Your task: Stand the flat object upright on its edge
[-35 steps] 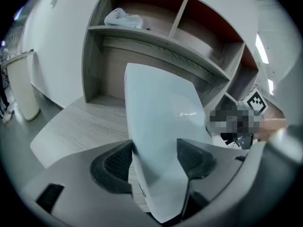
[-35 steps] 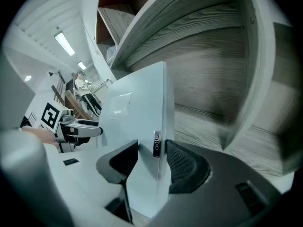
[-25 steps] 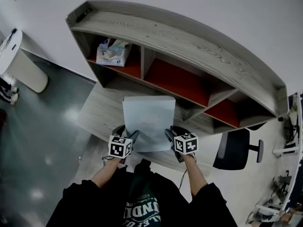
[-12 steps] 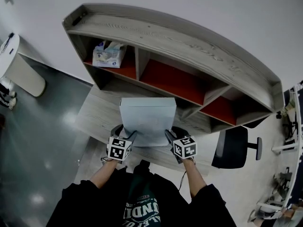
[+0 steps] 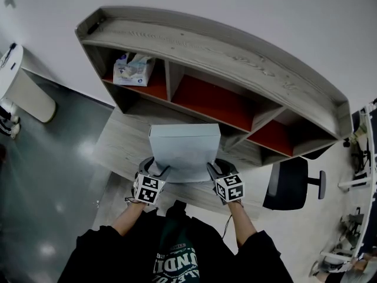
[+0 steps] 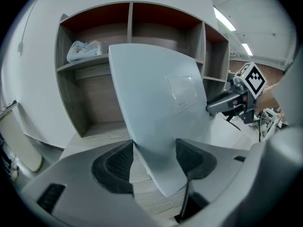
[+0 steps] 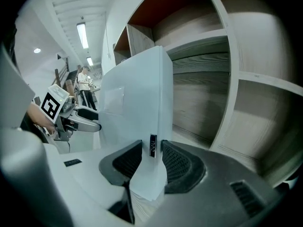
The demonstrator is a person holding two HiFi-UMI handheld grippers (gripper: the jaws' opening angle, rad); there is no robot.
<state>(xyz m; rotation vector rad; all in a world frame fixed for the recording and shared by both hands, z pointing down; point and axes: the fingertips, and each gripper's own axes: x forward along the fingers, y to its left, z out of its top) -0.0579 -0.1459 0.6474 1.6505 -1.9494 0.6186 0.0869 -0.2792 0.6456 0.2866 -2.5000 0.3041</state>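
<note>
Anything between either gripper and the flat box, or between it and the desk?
Nothing visible. The left gripper and the right gripper, its jaws closing, each clamp an edge of the box, over bare desk.

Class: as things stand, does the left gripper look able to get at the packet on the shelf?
Probably not: the left gripper is shut on the white box, so it is busy. The packet lies in the left compartment of the shelf; the way past the box's left edge looks free.
</note>
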